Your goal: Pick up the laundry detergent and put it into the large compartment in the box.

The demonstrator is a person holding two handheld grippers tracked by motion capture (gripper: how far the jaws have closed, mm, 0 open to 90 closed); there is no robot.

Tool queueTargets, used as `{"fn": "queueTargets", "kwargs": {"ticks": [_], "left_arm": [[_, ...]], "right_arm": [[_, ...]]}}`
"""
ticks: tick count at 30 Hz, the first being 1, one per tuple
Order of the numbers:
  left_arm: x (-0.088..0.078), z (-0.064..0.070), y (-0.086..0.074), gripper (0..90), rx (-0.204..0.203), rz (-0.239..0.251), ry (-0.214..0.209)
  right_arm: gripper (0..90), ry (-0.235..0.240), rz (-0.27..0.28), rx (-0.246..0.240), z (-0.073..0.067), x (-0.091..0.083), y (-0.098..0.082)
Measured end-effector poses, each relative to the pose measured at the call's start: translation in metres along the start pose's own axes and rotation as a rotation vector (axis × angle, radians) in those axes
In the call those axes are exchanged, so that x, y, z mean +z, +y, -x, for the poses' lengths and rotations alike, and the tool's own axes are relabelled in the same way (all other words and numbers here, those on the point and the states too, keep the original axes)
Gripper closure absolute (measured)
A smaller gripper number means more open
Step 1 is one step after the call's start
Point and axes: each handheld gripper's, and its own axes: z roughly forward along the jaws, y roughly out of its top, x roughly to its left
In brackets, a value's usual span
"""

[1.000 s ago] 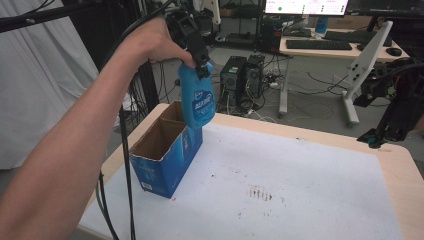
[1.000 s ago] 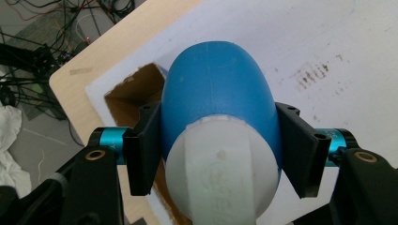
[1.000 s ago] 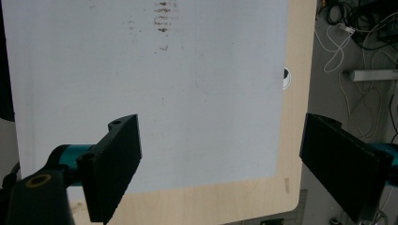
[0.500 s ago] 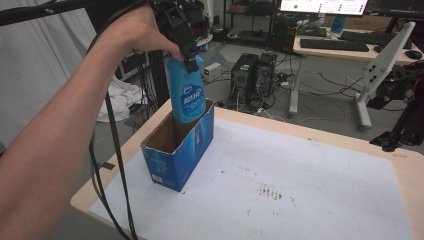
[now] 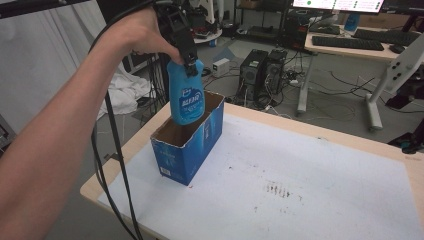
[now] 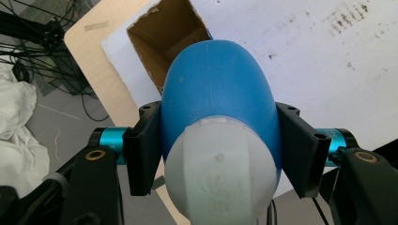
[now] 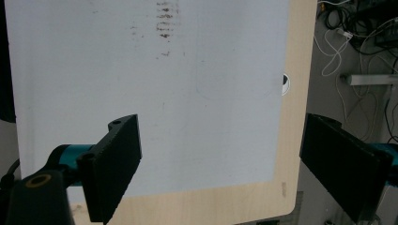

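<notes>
Blue bottle held over the open box at the table's left end.

My left gripper (image 5: 189, 60) is clamped on the blue bottle (image 5: 186, 97), upright, its base just inside the open top of the blue box (image 5: 187, 145), which stands near the table's (image 5: 360, 145) left edge. Rightward the white mat (image 5: 310, 185) lies bare and stained. My right gripper (image 7: 220, 164) hangs over it, jaws wide apart.

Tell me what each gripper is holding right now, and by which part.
The left gripper clamps the blue bottle by its upper body, just below the white cap, above the open box. The right gripper holds nothing.
</notes>
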Motion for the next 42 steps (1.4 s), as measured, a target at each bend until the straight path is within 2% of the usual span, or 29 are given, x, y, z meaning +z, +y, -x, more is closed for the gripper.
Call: {"fn": "queueTargets", "kwargs": {"ticks": [8,11,12,14,19,26,34,42], "left_arm": [[0.017,-0.007,-0.013,37.9,0.016,-0.011,-0.015],[0.028,-0.009,-0.017,37.9,0.025,-0.022,-0.025],[0.032,-0.009,-0.019,37.9,0.017,-0.015,-0.033],[0.036,-0.01,-0.02,37.9,0.027,-0.018,-0.036],[0.06,-0.012,-0.027,37.9,0.051,-0.03,-0.063],[0.087,-0.01,-0.029,37.9,0.111,-0.056,-0.089],[0.114,-0.007,-0.034,37.8,0.161,-0.057,-0.11],[0.138,-0.005,-0.039,37.8,0.22,-0.086,-0.109]], "right_arm": [[12.4,-0.006,-0.002,-0.002,-0.003,-0.003,-0.001],[12.3,-0.006,-0.005,-0.004,-0.005,-0.003,0.0],[12.4,-0.006,-0.006,-0.005,-0.005,-0.003,0.001],[12.4,-0.007,-0.005,-0.008,-0.005,-0.003,0.001],[12.4,-0.007,-0.011,-0.018,-0.009,-0.003,0.005],[12.3,-0.006,-0.02,-0.019,-0.009,-0.002,0.005],[12.4,-0.003,-0.018,-0.029,-0.013,-0.002,0.008],[12.4,-0.004,-0.032,-0.03,-0.014,0.0,0.009]]}}
